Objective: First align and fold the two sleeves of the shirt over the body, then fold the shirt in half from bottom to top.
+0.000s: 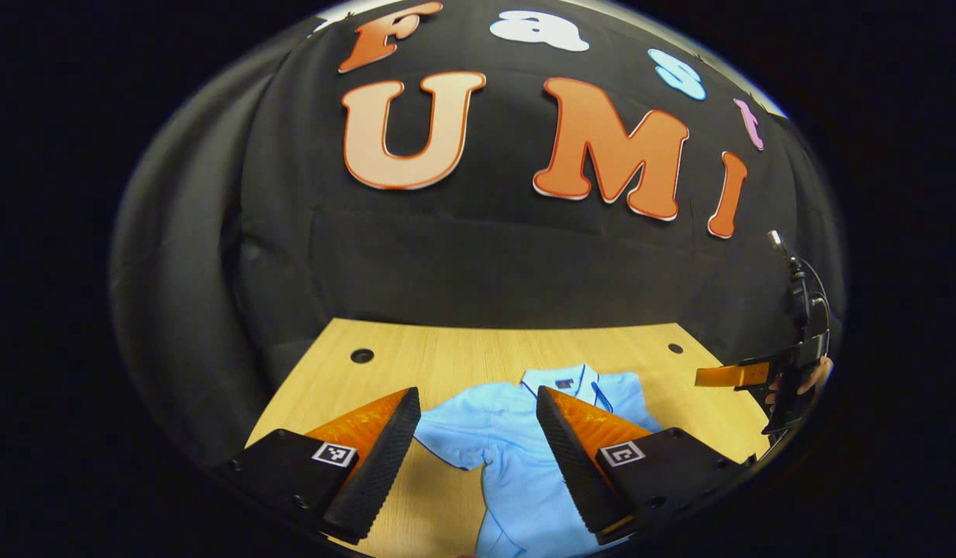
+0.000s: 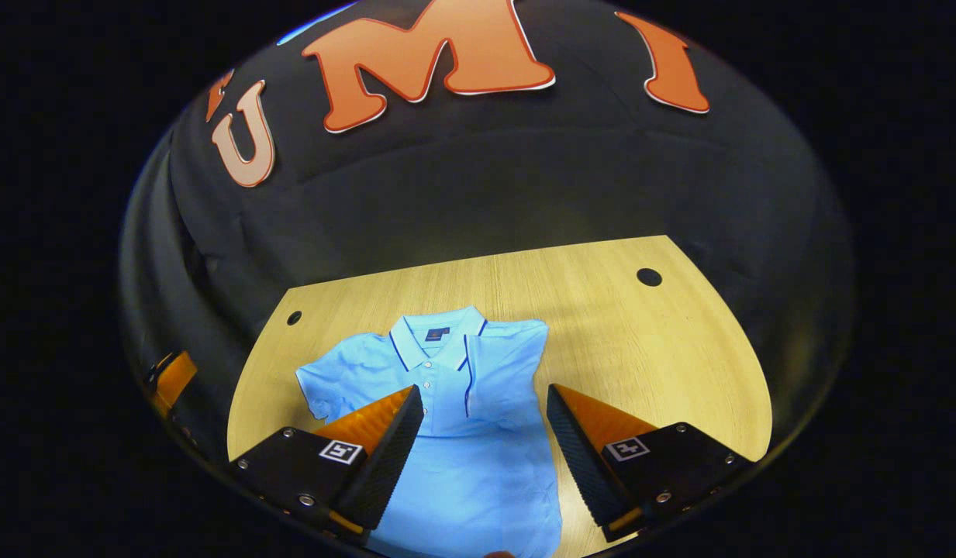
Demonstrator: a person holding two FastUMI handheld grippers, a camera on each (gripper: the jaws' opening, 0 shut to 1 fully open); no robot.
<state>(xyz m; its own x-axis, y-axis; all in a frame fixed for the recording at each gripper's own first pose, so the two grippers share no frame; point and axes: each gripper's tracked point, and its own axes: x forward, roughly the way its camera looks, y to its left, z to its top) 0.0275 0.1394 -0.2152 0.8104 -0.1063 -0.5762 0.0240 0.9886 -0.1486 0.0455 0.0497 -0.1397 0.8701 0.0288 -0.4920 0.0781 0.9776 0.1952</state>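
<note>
A light blue polo shirt [image 2: 478, 457] lies flat, collar away from me, on the wooden table [image 2: 648, 349]. In the right gripper view the sleeve on the right [image 2: 501, 364] is folded over the body, leaving a straight side edge. The other sleeve [image 2: 322, 384] spreads out to the left. My right gripper [image 2: 484, 389] hovers open above the shirt's chest, holding nothing. In the left gripper view my left gripper [image 1: 476, 391] is open over the shirt [image 1: 516, 465], near the spread sleeve [image 1: 446, 430]. The right gripper [image 1: 726, 376] and the hand holding it appear at the far right edge.
The table has a round hole near each back corner [image 2: 294, 318] [image 2: 649, 277]. Bare wood lies to the right of the shirt [image 2: 664, 387]. The black booth wall [image 2: 478, 194] stands right behind the table. A cable [image 1: 795, 279] rises from the right gripper.
</note>
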